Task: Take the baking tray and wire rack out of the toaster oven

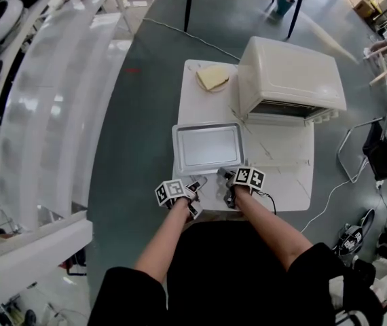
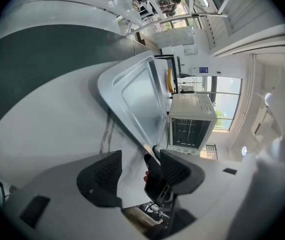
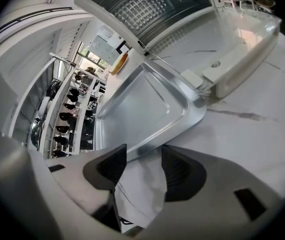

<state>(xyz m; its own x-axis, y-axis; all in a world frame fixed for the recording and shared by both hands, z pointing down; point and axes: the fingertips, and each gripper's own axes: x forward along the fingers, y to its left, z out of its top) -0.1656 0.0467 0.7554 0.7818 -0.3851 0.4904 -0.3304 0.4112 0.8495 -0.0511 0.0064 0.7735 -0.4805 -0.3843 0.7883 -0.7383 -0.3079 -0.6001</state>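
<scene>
The white, grey-veined desk (image 1: 282, 161) stands on a grey-green floor (image 1: 132, 148). In the head view it fills the middle of the picture.

The cream toaster oven (image 1: 288, 73) takes up the desk's 1 o'clock part, with its dark mouth facing the person. In the right gripper view its door (image 3: 242, 39) hangs open, folded down onto the desk.

The baking tray (image 1: 207, 148) is out of the oven. It lies flat and bare on the desk, at 7 o'clock from the oven, and its far right corner is just beside the open door.

The wire rack (image 3: 150, 6) shows as a grid inside the oven's mouth.

A yellow cloth (image 1: 212, 77) lies at the desk's 11 o'clock corner, just beside the oven's left wall.

Both claws sit at the desk's 6 o'clock edge, near each other, just off the tray's near rim.

The left claw (image 1: 197, 195) is at the tray's near left side. In its own view the left claw (image 2: 137, 159) is spread, with only bare desk between the pads and the tray's corner just ahead at 12 o'clock.

The right claw (image 1: 226, 187) is at the tray's near right corner. In its own view the right claw (image 3: 143, 156) is spread wide. The tray's rim reaches its tips at 12 o'clock, but the pads do not press on it.
</scene>
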